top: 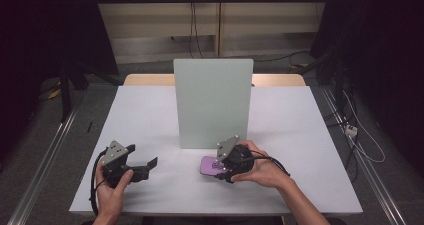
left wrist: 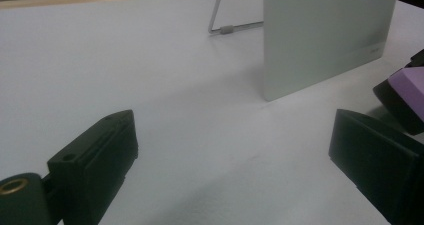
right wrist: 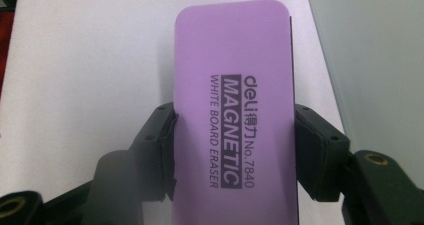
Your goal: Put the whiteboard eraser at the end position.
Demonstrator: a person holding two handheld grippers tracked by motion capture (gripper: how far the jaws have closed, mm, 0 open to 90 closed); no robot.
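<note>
Jaws of the right gripper (right wrist: 235, 150) clamp a purple eraser (right wrist: 234, 110) by its two long edges, the black pads pressed against its sides. In the right gripper view the eraser's long axis runs straight out along the jaws, its rounded far end pointing away from the hand and its printed face up (the lettering reads along the length). From the high view the right gripper (top: 220, 166) holds the eraser (top: 209, 165) low over the white table (top: 150, 120), just in front of the upright pale green board (top: 213, 102), its free end pointing towards the left gripper (top: 145, 167). That one sits in the person's left hand (top: 111, 185), well apart, its jaws wide with nothing between them. In the left gripper view a thin wire stand (left wrist: 220, 20) props the board from behind. Grey floor, dark curtains and trailing cables surround the table.
</note>
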